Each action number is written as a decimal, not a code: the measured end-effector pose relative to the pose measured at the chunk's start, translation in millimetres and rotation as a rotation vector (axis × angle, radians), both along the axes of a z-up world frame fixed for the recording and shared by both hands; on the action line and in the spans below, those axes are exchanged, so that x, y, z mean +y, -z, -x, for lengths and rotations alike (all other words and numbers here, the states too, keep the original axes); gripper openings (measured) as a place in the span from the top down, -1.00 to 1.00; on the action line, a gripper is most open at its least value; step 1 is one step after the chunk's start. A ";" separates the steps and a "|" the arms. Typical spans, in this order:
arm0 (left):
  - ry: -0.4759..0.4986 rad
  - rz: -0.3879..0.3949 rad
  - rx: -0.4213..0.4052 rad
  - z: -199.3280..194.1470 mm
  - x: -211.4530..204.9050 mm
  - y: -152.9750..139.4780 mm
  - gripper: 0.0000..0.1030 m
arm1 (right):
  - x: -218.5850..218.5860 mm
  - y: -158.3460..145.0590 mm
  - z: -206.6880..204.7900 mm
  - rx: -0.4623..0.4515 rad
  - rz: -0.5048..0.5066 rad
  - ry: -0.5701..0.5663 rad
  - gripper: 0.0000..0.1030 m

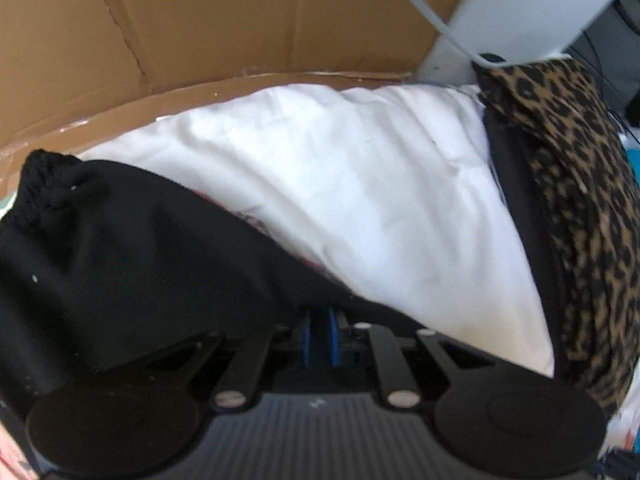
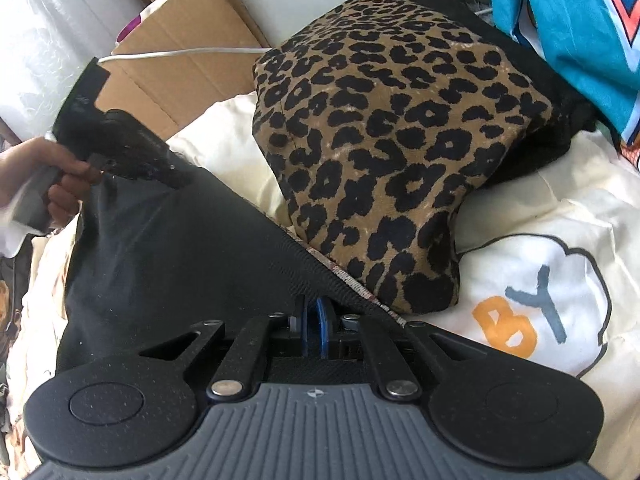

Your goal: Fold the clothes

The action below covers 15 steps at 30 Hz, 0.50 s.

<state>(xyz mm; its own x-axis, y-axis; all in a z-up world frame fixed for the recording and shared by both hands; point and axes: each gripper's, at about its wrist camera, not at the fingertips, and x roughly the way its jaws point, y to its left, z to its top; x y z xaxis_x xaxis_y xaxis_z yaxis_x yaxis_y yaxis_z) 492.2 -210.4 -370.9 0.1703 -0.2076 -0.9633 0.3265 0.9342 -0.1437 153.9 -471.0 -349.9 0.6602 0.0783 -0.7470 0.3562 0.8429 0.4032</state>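
The black garment is a soft, limp knit. Judged from its sag between the two tools, it is light, has no stiffness of its own and will drape wherever it is unsupported. The weave looks matte and fine-ribbed, so slip between the pads should be low. It is not fragile.

Hold points: take it at the hem or a corner, with both tools well apart along the same edge, so the cloth hangs flat. A grip in mid-panel would bunch it.

Tool state:
- Left tool: blue pads close together, black cloth lying over them. It appears to be pinching the garment.
- Right tool: blue pads nearly closed on the garment's edge, where a light patterned trim shows.
- In the right wrist view, the left tool appears at 10 o'clock, gripped by a hand, with the cloth stretched taut from it.

Location: the garment is held up between the tools, above a bed with white bedding. A leopard-print piece lies just beyond it, at 1 o'clock in the right wrist view. A ribbed cuff shows at 9 o'clock in the left wrist view. Cardboard stands behind the bed.

Appearance: plain black, a few pale lint specks, no print visible on this side.
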 end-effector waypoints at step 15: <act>-0.115 -0.072 -0.160 -27.3 89.9 -83.2 0.64 | -1.4 -9.8 13.0 -0.044 -0.045 0.114 0.58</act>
